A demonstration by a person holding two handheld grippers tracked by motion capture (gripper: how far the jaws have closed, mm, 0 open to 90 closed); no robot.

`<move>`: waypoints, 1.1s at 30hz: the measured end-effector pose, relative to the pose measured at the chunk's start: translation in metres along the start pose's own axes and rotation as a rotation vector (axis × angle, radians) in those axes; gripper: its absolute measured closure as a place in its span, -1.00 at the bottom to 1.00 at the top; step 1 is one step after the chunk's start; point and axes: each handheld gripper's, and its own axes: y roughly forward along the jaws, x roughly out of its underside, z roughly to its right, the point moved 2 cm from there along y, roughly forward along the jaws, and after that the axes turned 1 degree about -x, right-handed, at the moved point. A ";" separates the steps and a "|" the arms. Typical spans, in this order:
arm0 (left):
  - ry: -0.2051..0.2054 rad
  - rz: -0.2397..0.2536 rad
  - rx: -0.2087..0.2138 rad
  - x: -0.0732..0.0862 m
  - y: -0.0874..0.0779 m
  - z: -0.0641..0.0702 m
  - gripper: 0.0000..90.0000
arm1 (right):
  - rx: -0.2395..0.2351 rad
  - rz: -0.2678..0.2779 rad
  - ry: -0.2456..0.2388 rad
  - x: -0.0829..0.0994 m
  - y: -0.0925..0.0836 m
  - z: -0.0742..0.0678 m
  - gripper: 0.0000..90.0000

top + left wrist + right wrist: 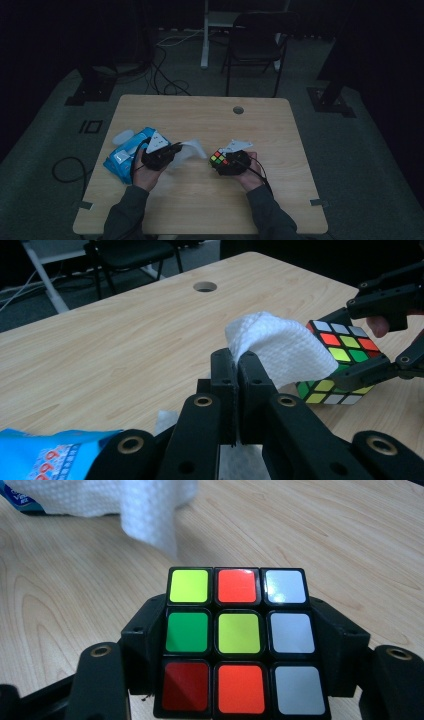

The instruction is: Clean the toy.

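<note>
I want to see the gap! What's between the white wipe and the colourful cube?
Just bare wooden table; in the right gripper view the wipe hangs short of the cube.

You see the cube (239,642) framed in black, its top face in rows: yellow, red, white; green, yellow, white; dark red, orange-red, white. The wipe (280,347) is white with a fine dotted weave. The packet (47,455) is bright blue with red print. The table (200,115) is pale wood grain.
</note>
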 end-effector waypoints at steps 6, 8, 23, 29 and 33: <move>0.012 -0.005 0.018 -0.001 0.006 0.007 0.97 | -0.002 -0.003 -0.005 0.000 0.001 -0.002 -0.25; 0.020 -0.007 0.023 -0.002 0.007 0.009 0.97 | -0.002 -0.004 -0.007 0.000 0.001 -0.002 -0.25; 0.049 -0.030 0.070 -0.004 0.028 0.027 0.97 | -0.013 -0.007 -0.017 -0.001 0.003 -0.006 -0.25; 0.063 -0.037 0.097 -0.007 0.035 0.035 0.97 | -0.019 -0.010 -0.023 -0.001 0.004 -0.009 -0.25; 0.068 -0.039 0.116 -0.008 0.042 0.041 0.97 | -0.026 -0.010 -0.028 -0.001 0.005 -0.011 -0.25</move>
